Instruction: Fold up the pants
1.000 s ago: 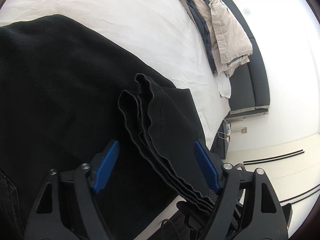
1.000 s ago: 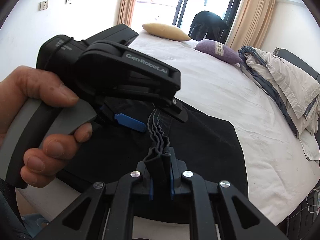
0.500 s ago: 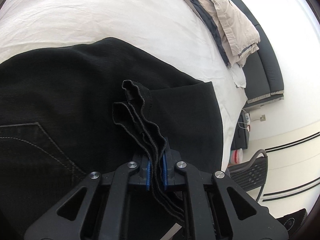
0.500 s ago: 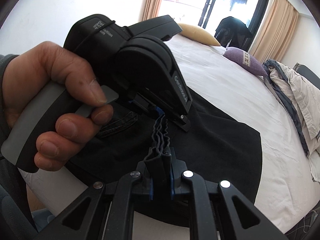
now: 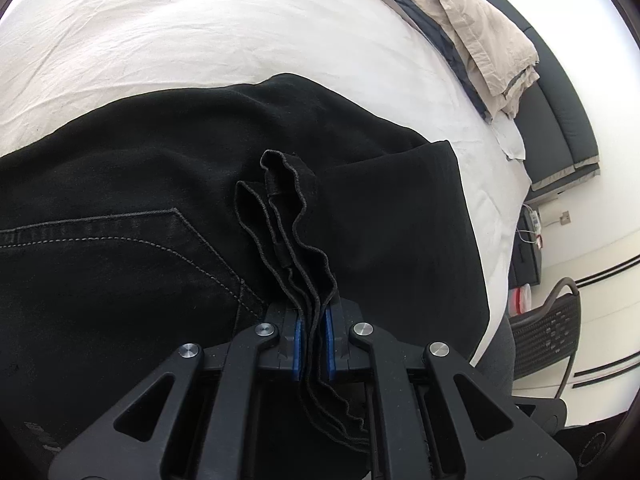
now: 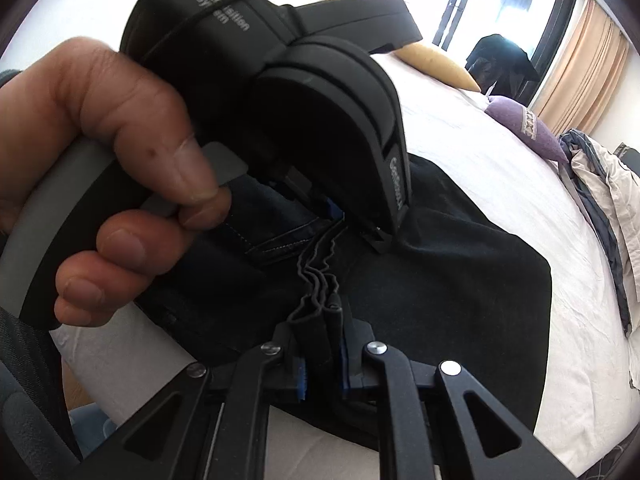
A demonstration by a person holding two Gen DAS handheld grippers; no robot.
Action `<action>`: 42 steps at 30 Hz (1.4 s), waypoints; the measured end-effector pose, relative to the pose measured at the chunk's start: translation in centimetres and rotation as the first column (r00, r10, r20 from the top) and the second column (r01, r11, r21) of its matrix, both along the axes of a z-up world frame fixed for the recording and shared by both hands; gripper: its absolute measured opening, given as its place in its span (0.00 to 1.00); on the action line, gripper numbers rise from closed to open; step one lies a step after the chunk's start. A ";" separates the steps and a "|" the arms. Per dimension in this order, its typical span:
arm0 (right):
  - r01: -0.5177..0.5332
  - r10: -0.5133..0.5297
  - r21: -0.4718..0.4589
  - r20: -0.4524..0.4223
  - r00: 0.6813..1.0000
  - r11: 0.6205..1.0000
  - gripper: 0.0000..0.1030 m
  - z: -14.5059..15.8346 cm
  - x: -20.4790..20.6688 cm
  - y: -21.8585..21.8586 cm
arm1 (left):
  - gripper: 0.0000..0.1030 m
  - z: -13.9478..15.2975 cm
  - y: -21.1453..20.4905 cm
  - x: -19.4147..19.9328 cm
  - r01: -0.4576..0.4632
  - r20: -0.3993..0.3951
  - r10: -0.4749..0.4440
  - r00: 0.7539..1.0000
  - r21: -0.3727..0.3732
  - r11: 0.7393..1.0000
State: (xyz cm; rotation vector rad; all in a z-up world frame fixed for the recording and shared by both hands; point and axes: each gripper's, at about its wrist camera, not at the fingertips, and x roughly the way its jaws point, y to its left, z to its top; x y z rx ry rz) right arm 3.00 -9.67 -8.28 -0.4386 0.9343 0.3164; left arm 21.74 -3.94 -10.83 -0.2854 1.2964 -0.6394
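- Black pants [image 5: 168,208] lie spread on the white bed [image 5: 200,28].
- Left gripper [image 5: 312,338] is clamped on the bunched hem [image 5: 288,216].
- Right gripper [image 6: 322,364] pinches the same hem.

The left wrist view sits just behind its own jaws and looks steeply down on the pants [image 5: 168,280] at close range, with the bed [image 5: 200,32] running away toward 12 o'clock and a heap of bedding [image 5: 472,28] at 1 o'clock. The right wrist view also looks down past its own jaws, toward the window [image 6: 516,8] at 1 o'clock; the left gripper [image 6: 336,216] fills its upper half, very near. Both views share the pants' bunched hem [image 6: 316,280], the bed and the bedding.
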 end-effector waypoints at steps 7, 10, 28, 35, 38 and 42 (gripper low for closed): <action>-0.013 0.013 0.005 -0.036 0.999 1.000 0.14 -0.7 1.0 -0.5 | 0.08 -0.9 -0.3 -0.2 -0.025 -0.017 0.025 1.000 -0.011 1.000; 0.012 -0.008 0.052 -0.067 0.998 0.999 0.17 -0.9 2.5 -1.6 | 0.08 -1.2 -0.5 0.0 -0.031 -0.027 0.031 0.999 -0.011 0.999; 0.276 -0.171 0.576 -0.231 0.958 0.769 0.56 5.3 7.1 -23.0 | 0.13 5.6 -0.5 -0.5 -0.051 0.159 0.039 0.987 0.072 0.996; 0.400 -0.094 0.807 -0.401 0.911 0.434 0.56 1.4 15.9 -33.7 | 0.13 1.9 -7.6 -3.1 0.095 0.097 -0.105 0.990 0.099 0.991; 0.468 -0.061 0.810 -0.479 0.876 0.353 0.56 -2.0 19.2 -35.3 | 0.13 0.5 -8.0 -3.2 0.096 0.080 -0.105 0.991 0.113 0.989; 0.492 -0.023 0.815 -0.511 0.859 0.305 0.51 -4.4 19.4 -35.9 | 0.13 -0.3 -7.5 -3.3 0.091 0.064 -0.097 0.993 0.087 0.992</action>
